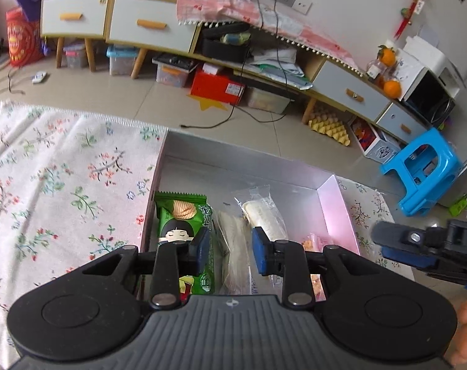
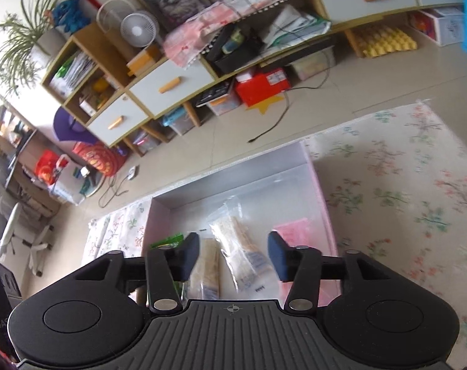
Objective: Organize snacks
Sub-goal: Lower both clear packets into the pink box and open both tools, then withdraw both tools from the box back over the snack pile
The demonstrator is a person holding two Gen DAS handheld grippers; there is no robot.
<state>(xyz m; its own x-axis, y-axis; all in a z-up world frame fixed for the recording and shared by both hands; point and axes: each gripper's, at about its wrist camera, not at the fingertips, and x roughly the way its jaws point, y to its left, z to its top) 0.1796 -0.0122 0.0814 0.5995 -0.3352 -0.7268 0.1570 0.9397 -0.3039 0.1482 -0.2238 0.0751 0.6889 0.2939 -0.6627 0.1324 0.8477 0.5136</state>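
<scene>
Snacks are lying in an open box (image 1: 335, 212) on a floral cloth (image 1: 63, 185): green pack (image 1: 184, 215) hugging the left wall, two clear wrapped bars (image 1: 264, 212) mid-floor, pink pack (image 2: 292, 231) by the right wall. The far half of the box floor is sitting bare. Left gripper (image 1: 230, 251) is hanging over the near end, jaws slightly apart, straddling a clear bar without pinching it. Right gripper (image 2: 233, 254) is hovering over the bars, jaws about half spread, gripping nothing. Cloth is lying clear on both sides; past the box's far edge is floor tile with a loose cable (image 1: 233, 111).
</scene>
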